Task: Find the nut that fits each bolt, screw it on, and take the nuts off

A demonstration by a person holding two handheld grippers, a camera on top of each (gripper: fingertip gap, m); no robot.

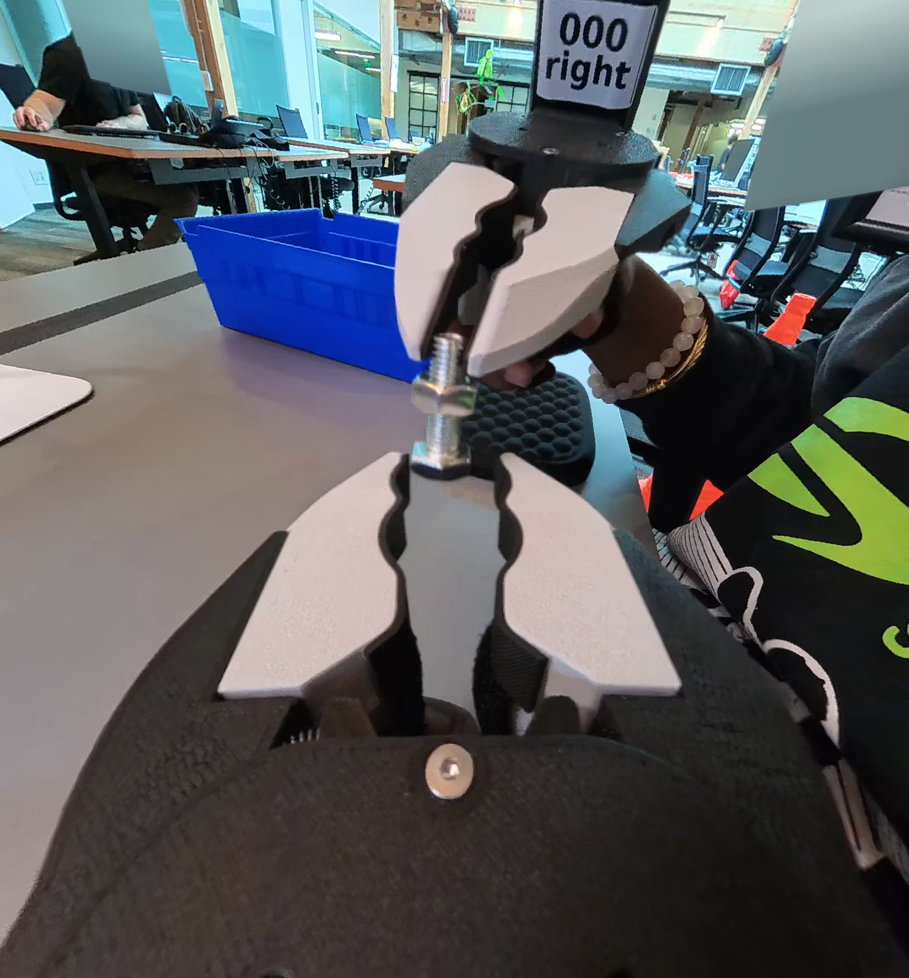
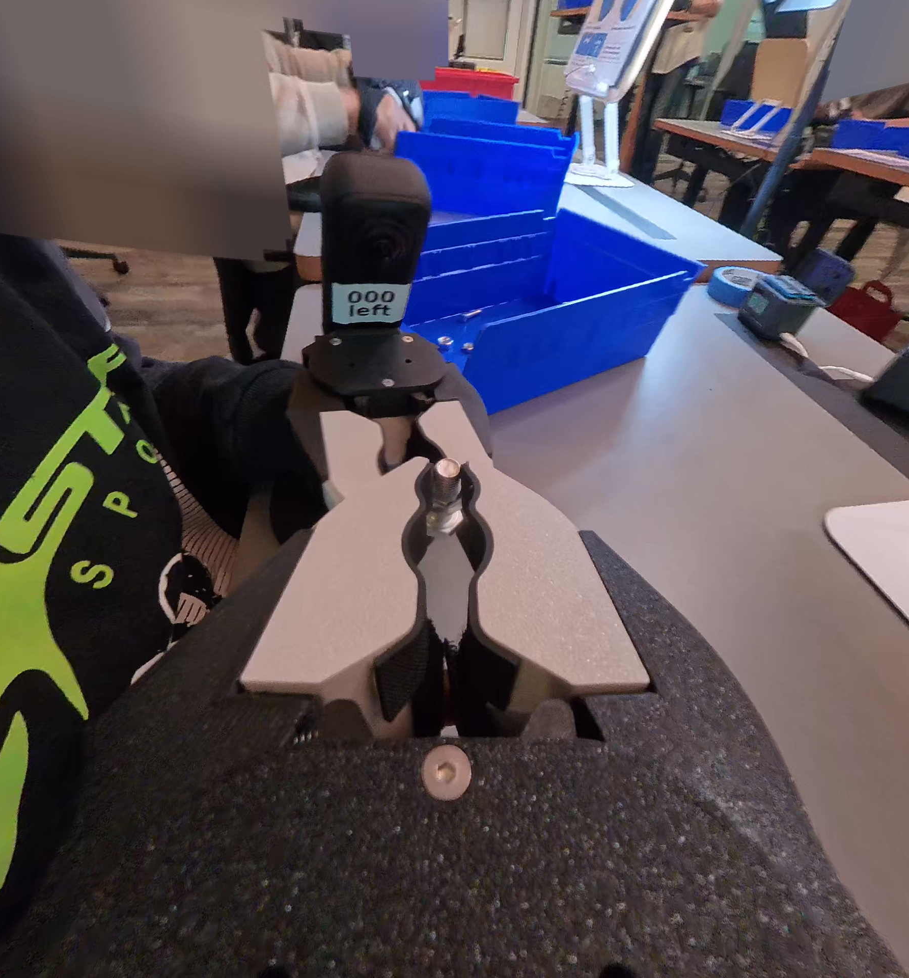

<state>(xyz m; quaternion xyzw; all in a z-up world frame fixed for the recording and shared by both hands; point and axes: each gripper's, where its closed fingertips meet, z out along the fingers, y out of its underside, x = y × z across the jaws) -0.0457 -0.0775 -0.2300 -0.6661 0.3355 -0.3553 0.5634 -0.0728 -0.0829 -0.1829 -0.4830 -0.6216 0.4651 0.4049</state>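
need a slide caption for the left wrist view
Two grippers, left and right, hold a bolt with its nut.

Lighting: even indoor daylight is coming through the glass partitions [image 1: 261,63] behind, and the scene is reading bright. Shadows: soft ones are lying on the grey table [image 1: 140,476]. Glare: the bolt [image 1: 444,402] is catching small highlights. Focus: the bolt is showing slightly soft in both views. Distortion: wide-angle bending is curving lines toward the edges.
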